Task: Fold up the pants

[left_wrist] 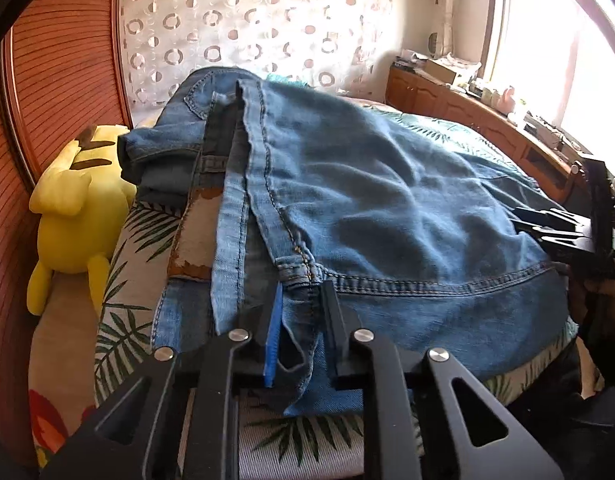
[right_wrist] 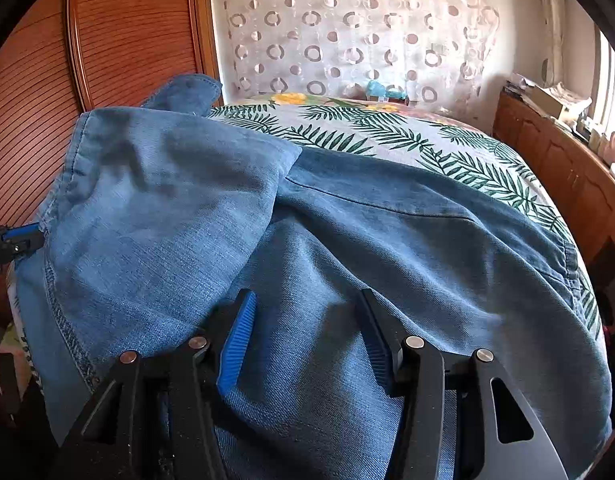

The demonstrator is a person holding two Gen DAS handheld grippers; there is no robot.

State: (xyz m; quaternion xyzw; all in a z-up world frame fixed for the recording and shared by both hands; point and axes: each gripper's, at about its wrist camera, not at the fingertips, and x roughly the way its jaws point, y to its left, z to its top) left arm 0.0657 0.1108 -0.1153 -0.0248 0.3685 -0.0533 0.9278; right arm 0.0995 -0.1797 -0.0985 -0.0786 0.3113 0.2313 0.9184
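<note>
Blue jeans [left_wrist: 387, 200] lie spread over the leaf-print bed, the seat and crotch seam nearest the left wrist view. My left gripper [left_wrist: 303, 286] sits at the near edge with its jaws narrow; a loose fold of the seam lies between them, and the pads do not visibly pinch it. In the right wrist view the jeans [right_wrist: 347, 260] fill the foreground, one leg folded over at the left. My right gripper [right_wrist: 307, 296] stands open, low over flat denim, with nothing pinched. The right gripper [left_wrist: 547, 224] shows at the jeans' right edge, the left gripper [right_wrist: 31, 238] at their left edge.
A yellow plush toy [left_wrist: 75, 200] lies at the bed's left side against a slatted wooden panel [left_wrist: 67, 60]. A wooden cabinet [right_wrist: 567, 168] with clutter runs along the right under the window. Bare bedspread [right_wrist: 387, 132] shows beyond the jeans.
</note>
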